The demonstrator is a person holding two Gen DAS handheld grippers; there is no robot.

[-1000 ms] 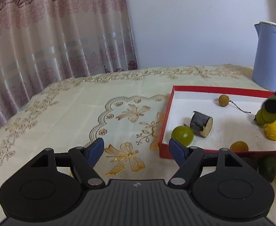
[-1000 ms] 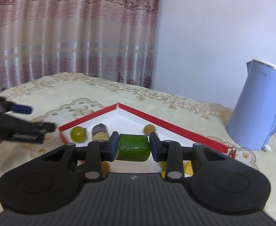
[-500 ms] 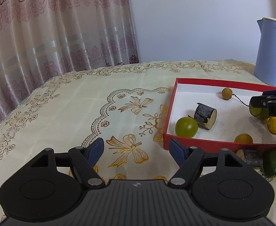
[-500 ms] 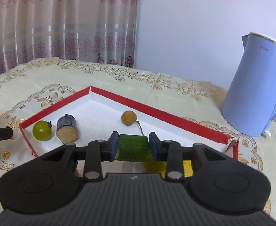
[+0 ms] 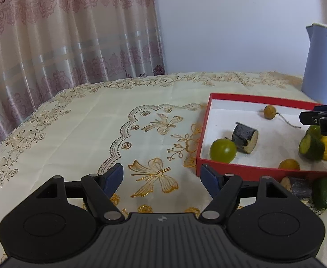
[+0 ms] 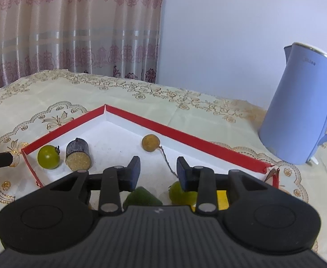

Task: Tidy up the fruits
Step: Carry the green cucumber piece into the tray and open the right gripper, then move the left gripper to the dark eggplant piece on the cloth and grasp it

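A cream embroidered tablecloth (image 5: 118, 120) covers the table. At left, the left gripper (image 5: 161, 177) waits wide open and empty. Right of it, the shallow red-rimmed box (image 5: 252, 99) collects fruit. The right gripper (image 6: 156, 170) hangs parted, empty, above the dark green cucumber chunk (image 6: 142, 197), apparently deposited inside.

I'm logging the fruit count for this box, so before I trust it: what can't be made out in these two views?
- Right wrist view: the green cucumber piece and the yellow fruit are mostly hidden behind the right tongs.
- Left wrist view: the right side of the red box is cut off by the frame edge.
- Left wrist view: the dark piece and green fruit outside the box are partly hidden behind the left tongs.
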